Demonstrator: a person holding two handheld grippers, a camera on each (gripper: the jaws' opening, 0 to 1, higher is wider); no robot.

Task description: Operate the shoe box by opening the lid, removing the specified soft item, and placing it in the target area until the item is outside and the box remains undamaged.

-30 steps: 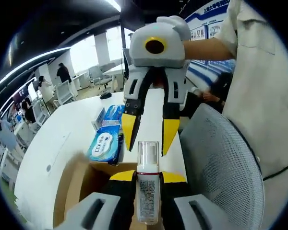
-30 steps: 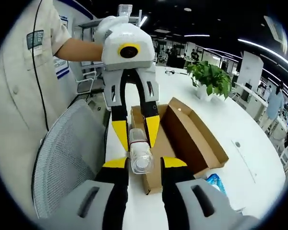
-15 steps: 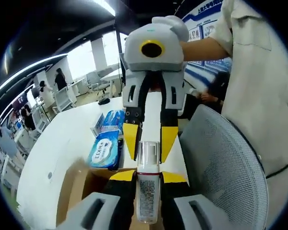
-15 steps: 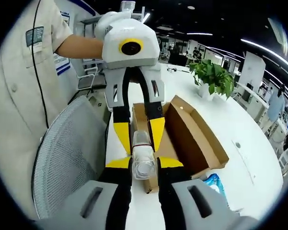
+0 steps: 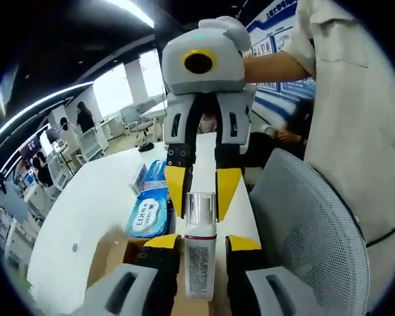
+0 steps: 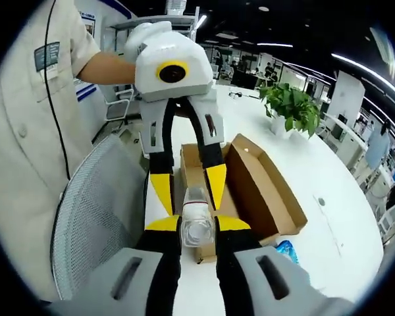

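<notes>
A small white bottle [image 5: 199,263] with a clear cap hangs in the air between my two grippers, which face each other. In the left gripper view my left gripper [image 5: 203,242] flanks the bottle's body with a slim gap on each side, open. My right gripper [image 5: 201,187] reaches down from above, its yellow fingertips against the cap. In the right gripper view my right gripper [image 6: 196,224] is shut on the bottle [image 6: 197,227], and the left gripper [image 6: 189,187] stands spread wider than the bottle. The open brown shoe box [image 6: 263,184] lies on the white table below.
A grey mesh chair back [image 5: 309,230] stands close under the grippers. A person in a beige shirt [image 6: 20,131] holds both tools. Blue tissue packs [image 5: 148,217] lie beside the box [image 5: 118,253]. A potted plant [image 6: 289,108] stands farther along the table.
My right gripper's jaws have closed in on the bottle's capped end. My left gripper's jaws have spread a little off the bottle's body. Both grippers have drifted slightly closer together.
</notes>
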